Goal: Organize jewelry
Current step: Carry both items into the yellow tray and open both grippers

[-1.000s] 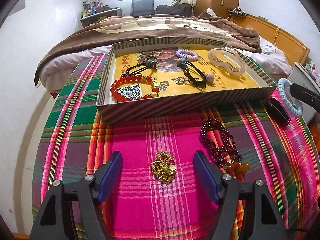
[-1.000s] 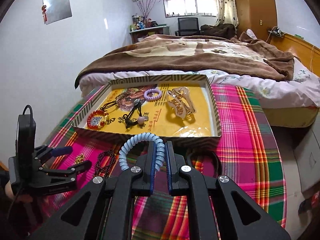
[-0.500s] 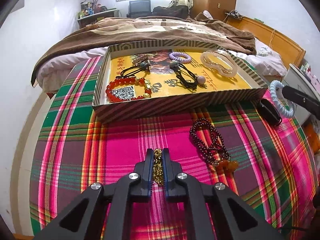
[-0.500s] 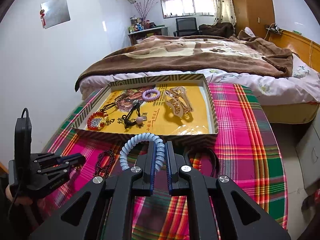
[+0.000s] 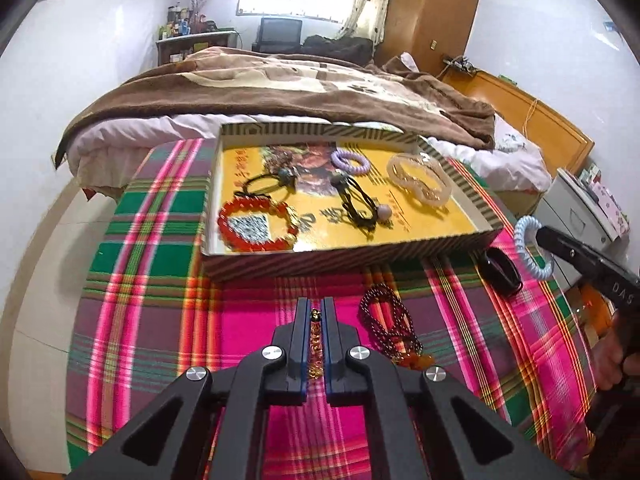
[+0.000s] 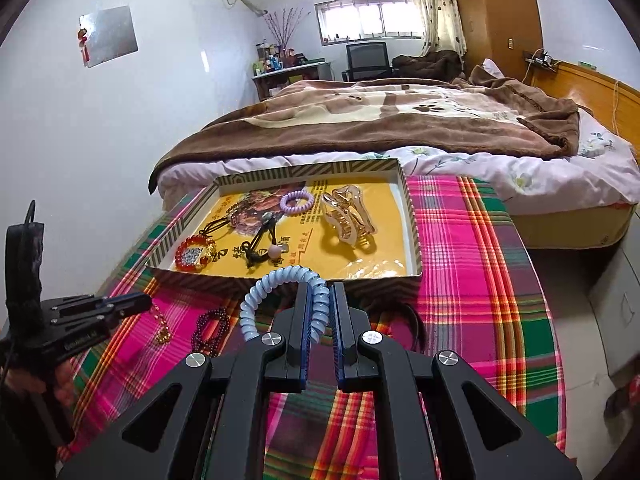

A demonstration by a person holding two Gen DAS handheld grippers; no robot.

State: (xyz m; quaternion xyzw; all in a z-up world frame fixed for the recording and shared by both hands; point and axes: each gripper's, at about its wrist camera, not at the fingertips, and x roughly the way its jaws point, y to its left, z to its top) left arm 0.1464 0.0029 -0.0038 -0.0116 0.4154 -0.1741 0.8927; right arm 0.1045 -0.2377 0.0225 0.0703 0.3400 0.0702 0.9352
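A shallow striped box (image 5: 352, 260) with a yellow floor holds a red bead bracelet (image 5: 256, 222), black hair ties, a purple coil tie (image 5: 350, 162) and a clear claw clip (image 5: 418, 180). My left gripper (image 5: 316, 308) is shut on a gold bead chain (image 5: 316, 346), which dangles off the plaid cloth in the right wrist view (image 6: 162, 328). A dark red bead bracelet (image 5: 390, 330) lies just right of it. My right gripper (image 6: 321, 294) is shut on a pale blue coil hair tie (image 6: 276, 284), held in front of the box's near wall (image 6: 280, 284).
A black oval object (image 5: 502, 270) lies on the plaid tablecloth (image 5: 152, 280) near the box's right corner. A bed with a brown blanket (image 5: 280, 88) stands right behind the table. A white cabinet (image 5: 580, 208) stands at the right. A hand (image 6: 40, 376) grips the left tool.
My left gripper went from open around the gold chain to shut on it, then rose, lifting the chain off the cloth. The right gripper stayed still with the blue coil tie.
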